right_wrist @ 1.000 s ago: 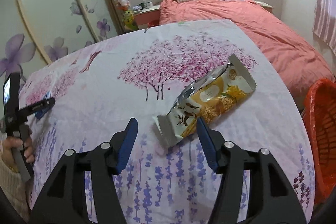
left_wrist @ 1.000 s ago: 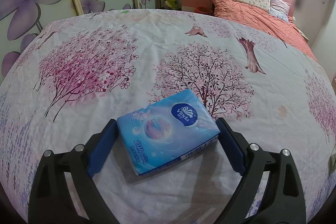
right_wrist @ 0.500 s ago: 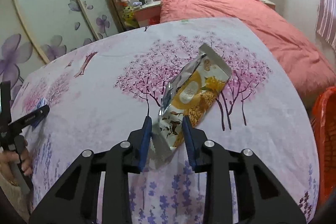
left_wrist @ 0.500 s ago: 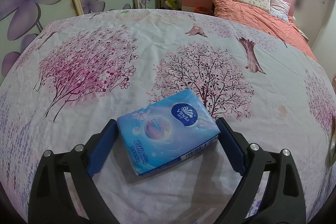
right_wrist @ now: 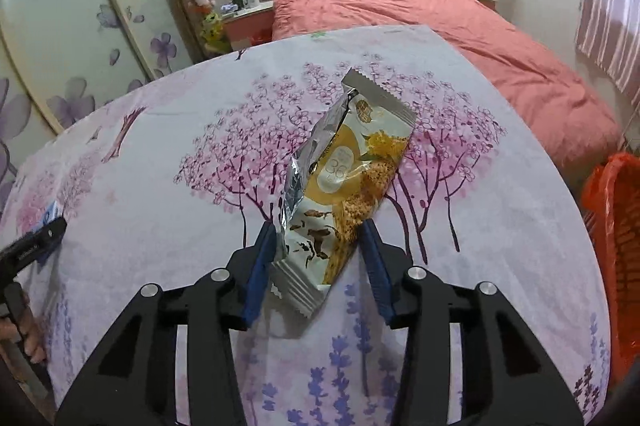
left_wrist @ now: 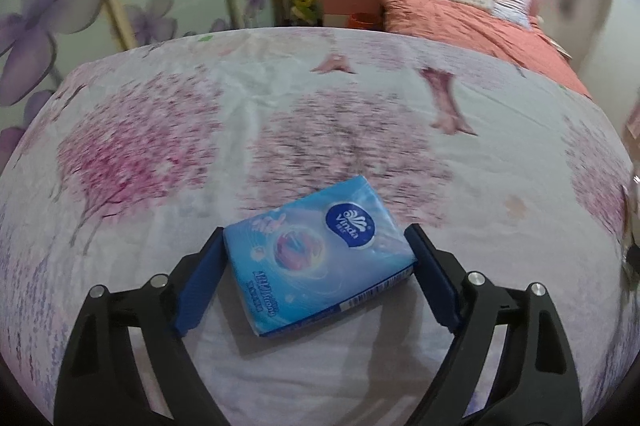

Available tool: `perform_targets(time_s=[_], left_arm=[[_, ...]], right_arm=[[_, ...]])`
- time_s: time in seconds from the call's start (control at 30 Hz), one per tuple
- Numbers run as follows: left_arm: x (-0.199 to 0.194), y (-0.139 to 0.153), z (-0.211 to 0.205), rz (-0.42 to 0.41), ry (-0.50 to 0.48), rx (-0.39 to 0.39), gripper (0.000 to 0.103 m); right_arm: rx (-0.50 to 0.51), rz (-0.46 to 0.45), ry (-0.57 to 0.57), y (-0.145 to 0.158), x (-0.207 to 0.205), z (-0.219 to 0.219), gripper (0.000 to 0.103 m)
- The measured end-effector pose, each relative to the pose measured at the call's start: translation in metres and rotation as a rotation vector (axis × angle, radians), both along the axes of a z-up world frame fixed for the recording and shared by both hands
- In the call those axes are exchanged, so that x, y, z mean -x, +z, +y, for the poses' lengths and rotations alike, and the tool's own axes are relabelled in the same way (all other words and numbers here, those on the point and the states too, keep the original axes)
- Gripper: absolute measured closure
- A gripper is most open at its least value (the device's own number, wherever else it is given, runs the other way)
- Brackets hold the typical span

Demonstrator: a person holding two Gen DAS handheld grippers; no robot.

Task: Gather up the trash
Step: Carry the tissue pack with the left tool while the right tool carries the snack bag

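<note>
A blue tissue pack (left_wrist: 320, 258) lies on the flowered tablecloth (left_wrist: 160, 146) between the blue pads of my left gripper (left_wrist: 315, 232). Its jaws are closing, and both pads touch the pack's sides. The pack stays sharp while the cloth behind it is blurred. In the right wrist view a yellow and silver snack wrapper (right_wrist: 348, 170) sticks out between the pads of my right gripper (right_wrist: 318, 226). Those jaws are opening, but both pads still touch the wrapper. Its near end hangs just above the cloth and casts a shadow.
An orange basket (right_wrist: 616, 246) stands off the table's right edge. Behind the table is a bed with a coral quilt (right_wrist: 460, 26) and pillows. A hand (right_wrist: 24, 326) holds the left gripper (right_wrist: 36, 246) at the table's left edge. Wardrobe doors (left_wrist: 60, 26) line the left.
My right gripper closed on the wrapper's near end and raised it, then its jaws widened a little. The wrapper swung to point away. My left jaws narrowed onto the tissue pack.
</note>
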State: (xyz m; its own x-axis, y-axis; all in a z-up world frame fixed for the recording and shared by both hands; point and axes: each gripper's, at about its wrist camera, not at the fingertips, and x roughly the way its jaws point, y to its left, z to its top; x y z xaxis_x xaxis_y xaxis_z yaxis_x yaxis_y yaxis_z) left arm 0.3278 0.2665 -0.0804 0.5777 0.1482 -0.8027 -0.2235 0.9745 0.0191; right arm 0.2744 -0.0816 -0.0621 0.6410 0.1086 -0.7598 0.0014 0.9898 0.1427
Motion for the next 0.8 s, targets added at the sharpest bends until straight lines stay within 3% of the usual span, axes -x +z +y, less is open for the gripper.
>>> perform_targets(time_s=[0.1,0.2,0.3,0.47,0.63,0.8], left_arm=[[0.001,0.0,-0.018,-0.005,-0.088,0.022,0.018],[0.001,0.0,-0.039,-0.003,-0.162,-0.005,0.018],[-0.001,0.0,-0.047,-0.003,-0.163,-0.027,0.018],[-0.001,-0.001,-0.052,-0.002,-0.152,-0.026,0.017],[0.0,0.0,-0.06,-0.005,-0.175,-0.027,0.018],[0.006,0.004,-0.078,-0.03,-0.208,-0.047,0.019]], right_arm=[[-0.029,-0.008,0.041,0.0,0.005,-0.001,0.061],[-0.023,-0.011,0.052,0.0,0.006,-0.002,0.06],[-0.021,-0.005,0.047,0.001,0.006,-0.001,0.052],[-0.038,0.001,0.034,0.003,0.005,0.002,0.047],[-0.034,-0.008,0.04,0.003,0.004,-0.003,0.061],[-0.045,-0.004,0.042,0.004,0.006,-0.005,0.066]])
